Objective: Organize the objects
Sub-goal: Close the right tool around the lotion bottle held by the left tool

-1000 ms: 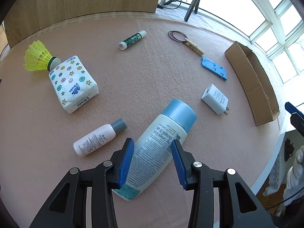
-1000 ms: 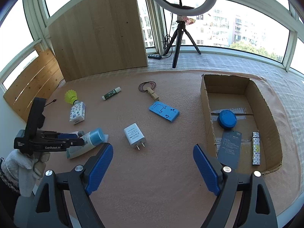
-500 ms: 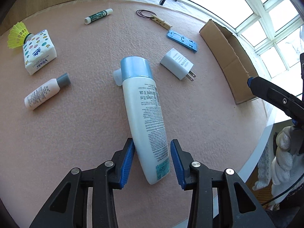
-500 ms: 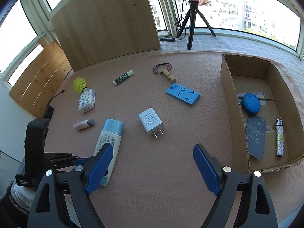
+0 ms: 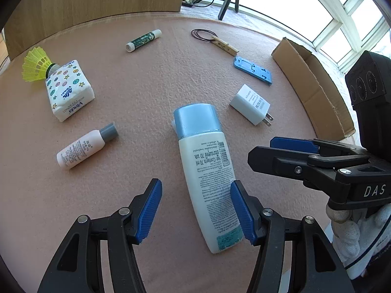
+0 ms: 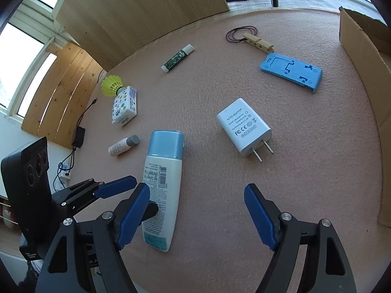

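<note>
We hold the left gripper [image 5: 195,211] over the lower end of the white bottle [image 5: 207,178]. Its jaws are opening and stand moderately wide. The bottle lies between them: the right pad sits just beside the bottle's edge, and we cannot tell whether it touches; the left pad is clearly apart from it. No pad presses on the bottle.

We hold the right gripper [image 6: 196,216] above the pink table mat [image 6: 305,146]. Its jaws are closing but stand wide, with bare mat between them. The left pad overlaps the bottle's side in the right wrist view; whether it touches the bottle cannot be told. In the left wrist view, this gripper enters from the right, with a white-gloved hand [image 5: 354,234] beneath it.

The bottle lies flat on the mat, light-blue cap pointing away from us, printed label and barcode facing up, a teal patch at its base end.

Other items on the mat:
- A small bottle [image 5: 84,146] with a grey cap, left of the white bottle.
- A tissue pack [image 5: 68,90] touching a yellow shuttlecock [image 5: 36,64].
- A green tube [image 5: 143,40], far side.
- A wooden clothespin [image 5: 224,45] on a ring of dark cord.
- A blue holder [image 5: 253,70], lying flat.
- A white charger [image 6: 244,128], prongs toward us, right of the bottle cap.
- A cardboard box [image 5: 315,90] at the right edge.
</note>
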Motion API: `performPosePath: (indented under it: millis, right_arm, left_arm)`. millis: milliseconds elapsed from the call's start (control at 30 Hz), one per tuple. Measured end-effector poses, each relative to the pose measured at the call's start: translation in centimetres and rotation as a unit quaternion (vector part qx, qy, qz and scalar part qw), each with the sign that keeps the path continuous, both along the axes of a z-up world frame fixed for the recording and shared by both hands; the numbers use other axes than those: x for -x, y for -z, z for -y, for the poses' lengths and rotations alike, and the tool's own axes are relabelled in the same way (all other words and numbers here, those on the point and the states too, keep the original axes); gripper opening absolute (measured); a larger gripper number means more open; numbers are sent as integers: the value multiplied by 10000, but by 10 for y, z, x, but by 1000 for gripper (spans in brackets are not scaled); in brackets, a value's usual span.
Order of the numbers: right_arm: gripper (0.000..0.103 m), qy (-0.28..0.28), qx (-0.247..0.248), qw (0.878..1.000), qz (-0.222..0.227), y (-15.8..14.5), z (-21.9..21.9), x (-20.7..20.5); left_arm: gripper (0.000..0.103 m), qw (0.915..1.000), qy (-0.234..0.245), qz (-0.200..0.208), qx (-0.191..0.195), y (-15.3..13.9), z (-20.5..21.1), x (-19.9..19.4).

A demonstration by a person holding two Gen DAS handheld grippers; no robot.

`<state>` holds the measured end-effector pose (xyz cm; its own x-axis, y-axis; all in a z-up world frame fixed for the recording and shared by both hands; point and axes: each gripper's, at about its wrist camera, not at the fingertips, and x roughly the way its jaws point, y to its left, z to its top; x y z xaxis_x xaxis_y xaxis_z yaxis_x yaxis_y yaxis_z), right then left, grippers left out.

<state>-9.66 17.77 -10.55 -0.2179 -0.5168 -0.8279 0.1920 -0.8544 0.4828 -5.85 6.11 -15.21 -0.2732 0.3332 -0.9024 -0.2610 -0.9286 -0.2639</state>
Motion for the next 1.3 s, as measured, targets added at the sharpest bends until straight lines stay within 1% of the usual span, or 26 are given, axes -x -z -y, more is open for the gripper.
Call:
performPosePath:
  millis: [67,133,200,333,567,600,633,700,800,967,1133,1300]
  right_arm:
    - [68,-36,-7,10000,73,4,6,3]
    - [58,-79,54,9998,159,7,11,5]
    - [56,-134,123,9996,225,9,15,6]
    - [54,-257,114,9993,266,12,23,6]
    - [53,-413,74,9986,327,17,32,6]
    - [50,-436,91,9985,331,17,33,6]
    - [43,-461,147,9982,340,17,34,6]
    - [38,-518,247,9976,384,16,37,5]
    - [38,-528,175,9980,295,12,39,3]
    - [38,-439,217,9985,226,2,26,-1]
    - [38,-274,184,9994,70,-15,5,-4]
    - [38,-7,143,9998,-110,-33,-30,-3]
  left_arm:
    - [61,10000,29,30,-36,1,-2,1]
    - [57,9999,63,62,-100,3,-3,1]
    - [52,9997,86,102,-184,3,-4,0]
    - [46,9994,75,150,-298,4,-5,-1]
    - [44,9991,19,184,-392,6,-7,0]
    - [44,9989,16,199,-417,6,-8,1]
    - [43,9988,17,210,-440,7,-8,0]
    - [44,9989,5,186,-425,6,-10,-1]
    - [43,9987,-28,185,-478,3,-11,-2]
    - [40,9985,23,76,-542,-9,-24,-5]
    - [40,9980,207,-94,-585,-26,-49,-1]
    - [40,9962,481,-264,-681,-42,-87,8]
